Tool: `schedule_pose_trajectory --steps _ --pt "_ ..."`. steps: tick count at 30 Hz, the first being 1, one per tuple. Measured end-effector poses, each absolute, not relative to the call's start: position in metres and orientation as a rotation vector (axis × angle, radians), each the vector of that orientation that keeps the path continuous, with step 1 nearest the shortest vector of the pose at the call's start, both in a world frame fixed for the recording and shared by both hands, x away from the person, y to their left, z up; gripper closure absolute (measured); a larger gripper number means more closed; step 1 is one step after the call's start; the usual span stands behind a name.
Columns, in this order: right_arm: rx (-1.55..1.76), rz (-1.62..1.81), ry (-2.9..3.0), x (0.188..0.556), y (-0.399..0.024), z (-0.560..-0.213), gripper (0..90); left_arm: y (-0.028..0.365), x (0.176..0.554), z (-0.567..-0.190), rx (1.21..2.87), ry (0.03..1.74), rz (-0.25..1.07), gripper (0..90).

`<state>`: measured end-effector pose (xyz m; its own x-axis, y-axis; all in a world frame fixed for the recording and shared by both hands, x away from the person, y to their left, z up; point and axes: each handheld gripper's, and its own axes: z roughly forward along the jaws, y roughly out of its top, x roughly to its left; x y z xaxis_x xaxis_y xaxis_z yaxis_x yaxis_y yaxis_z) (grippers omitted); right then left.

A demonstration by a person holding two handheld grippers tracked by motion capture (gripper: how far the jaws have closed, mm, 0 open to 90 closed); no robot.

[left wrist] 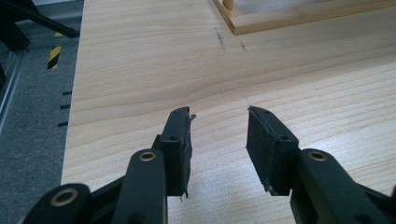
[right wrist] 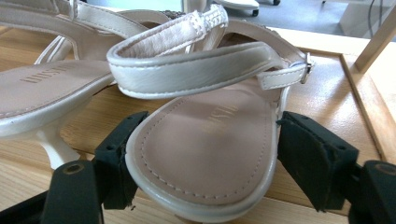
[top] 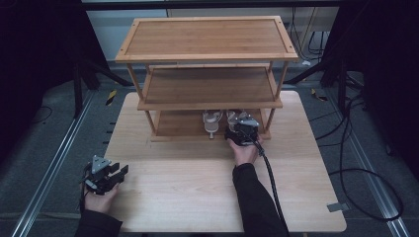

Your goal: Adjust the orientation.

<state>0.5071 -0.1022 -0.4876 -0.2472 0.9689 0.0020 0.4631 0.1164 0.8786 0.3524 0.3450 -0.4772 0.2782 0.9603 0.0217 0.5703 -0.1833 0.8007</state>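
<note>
Near the front-left corner of the pale wooden table [top: 197,182], the person's left hand [top: 101,200] held the left gripper [top: 120,173], a black two-jaw tool with a grey three-cornered plate on top, just above the bare boards. In the left gripper view its jaws stood apart with nothing but wood grain between them. Farther in, right of the table's middle, a dark-sleeved right arm reached forward, and the right hand [top: 245,150] held the right gripper [right wrist: 201,163] at the front edge of the lowest shelf of a three-tier bamboo shoe rack [top: 207,54] standing along the table's far edge. In the right gripper view the heel end of a cream leather strappy sandal [right wrist: 210,140] lay between the black jaws on that bottom shelf; the left pad sat against its rim while the right pad stood clear of it, so the jaws were apart and not clamped on the shoe. Just beside it, toward the shelf's middle, rested a second matching cream sandal with a low heel [right wrist: 42,88]. The two upper shelves lay beyond.
</note>
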Motion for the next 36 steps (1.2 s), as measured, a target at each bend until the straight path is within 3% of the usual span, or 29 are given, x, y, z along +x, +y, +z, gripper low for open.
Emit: schedule_pose_trajectory --steps 9,14,25,26,28,36 --pt "1.461 1.075 1.796 0.511 -0.111 -0.488 19.1 0.345 0.353 -0.478 1.861 1.382 0.713 58.6" --pt "1.444 1.091 1.793 0.514 -0.111 -0.491 27.6 0.345 0.353 -0.478 1.856 1.383 0.713 58.6" --pt "1.420 1.155 1.743 0.516 -0.109 -0.493 30.3 0.345 0.354 -0.478 1.856 1.385 0.713 58.7" --pt "1.434 1.161 1.745 0.514 -0.106 -0.495 37.6 0.346 0.354 -0.478 1.856 1.384 0.711 58.8" --pt "1.423 1.143 1.735 0.515 -0.105 -0.497 39.1 0.346 0.354 -0.478 1.856 1.384 0.711 58.8" --pt "1.452 1.152 1.759 0.514 -0.106 -0.495 39.0 0.346 0.354 -0.478 1.857 1.383 0.711 58.8"
